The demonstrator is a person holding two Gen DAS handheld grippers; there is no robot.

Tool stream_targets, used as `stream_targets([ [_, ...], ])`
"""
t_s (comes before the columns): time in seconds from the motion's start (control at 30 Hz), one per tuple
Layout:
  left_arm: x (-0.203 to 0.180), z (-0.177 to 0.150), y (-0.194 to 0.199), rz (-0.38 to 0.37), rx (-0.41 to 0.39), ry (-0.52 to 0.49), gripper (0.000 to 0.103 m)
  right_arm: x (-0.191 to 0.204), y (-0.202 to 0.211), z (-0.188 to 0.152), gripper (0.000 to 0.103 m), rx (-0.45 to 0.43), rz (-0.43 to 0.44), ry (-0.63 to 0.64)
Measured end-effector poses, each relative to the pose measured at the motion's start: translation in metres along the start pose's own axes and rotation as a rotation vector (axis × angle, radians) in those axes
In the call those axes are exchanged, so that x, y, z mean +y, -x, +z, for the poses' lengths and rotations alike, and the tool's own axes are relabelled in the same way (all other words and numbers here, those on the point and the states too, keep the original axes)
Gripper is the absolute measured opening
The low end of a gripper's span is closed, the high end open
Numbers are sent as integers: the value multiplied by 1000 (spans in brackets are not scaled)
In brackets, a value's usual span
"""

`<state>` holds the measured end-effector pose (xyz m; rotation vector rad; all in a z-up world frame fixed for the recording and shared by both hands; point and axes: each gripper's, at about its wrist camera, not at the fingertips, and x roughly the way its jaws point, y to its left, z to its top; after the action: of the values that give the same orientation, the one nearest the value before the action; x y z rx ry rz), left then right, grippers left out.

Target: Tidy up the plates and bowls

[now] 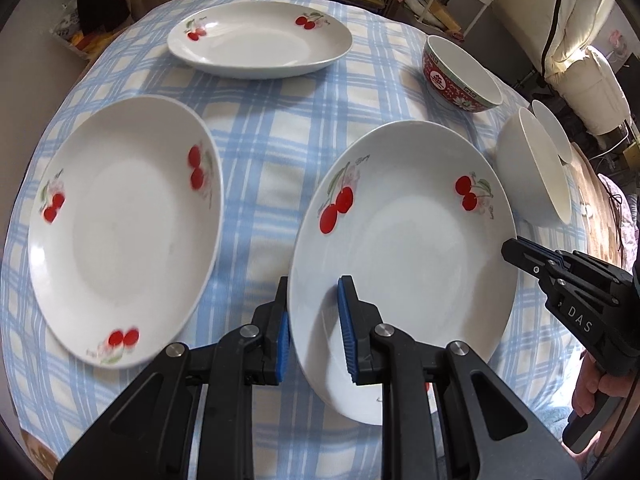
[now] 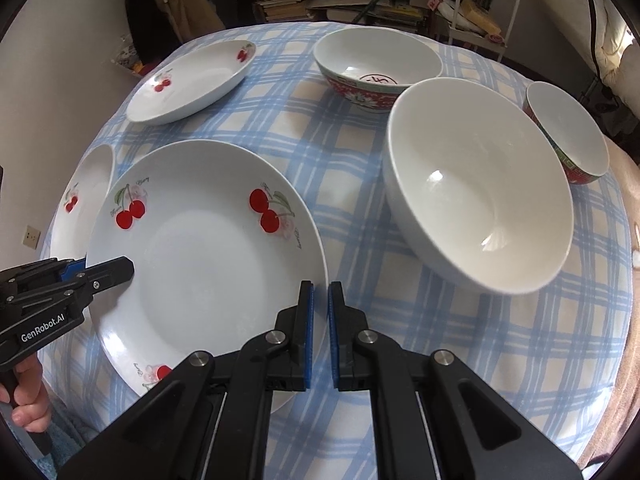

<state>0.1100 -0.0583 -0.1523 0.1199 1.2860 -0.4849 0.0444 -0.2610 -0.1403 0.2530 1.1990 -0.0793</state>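
A white plate with cherries [image 1: 400, 248] hangs tilted just above the checked tablecloth [image 1: 260, 140]. My left gripper [image 1: 315, 284] is shut on its near left rim, one blue pad on top and one beneath. My right gripper [image 1: 506, 249] meets the plate's right rim. In the right wrist view that rim sits between its closed fingertips [image 2: 320, 286]. The same plate [image 2: 208, 272] shows there with the left gripper [image 2: 108, 267] on its far side. A second cherry plate [image 1: 120, 232] lies to the left and a third [image 1: 260, 40] at the back.
To the right stand a large white bowl [image 2: 480, 200], a red patterned bowl [image 2: 376, 72] and a second red bowl [image 2: 568, 136] near the table edge. Bookshelves and a white rack [image 2: 488, 8] stand behind the table. A hand [image 2: 28, 396] holds the left gripper's handle.
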Motion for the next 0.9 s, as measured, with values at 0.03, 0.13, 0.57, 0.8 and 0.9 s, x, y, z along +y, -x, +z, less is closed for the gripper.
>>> stream_targets([
  [0.03,-1,-3,2,2,0,-2,21,2,2,-3,8,3,-2,3],
  [0.13,-4,-9,6,6,1,-4,21,3,6,-9,8,7,-9,-2],
  [0.57,-3,-31,18,38,21,22,23,13,15,-24,8,13,-5,25],
  [0.8,2,-43,0,53,98,59,25,19,0,-30,8,85,-17,51],
  [0.9,2,-43,-7,56,112,66,26,22,-8,-32,8,106,-38,63],
])
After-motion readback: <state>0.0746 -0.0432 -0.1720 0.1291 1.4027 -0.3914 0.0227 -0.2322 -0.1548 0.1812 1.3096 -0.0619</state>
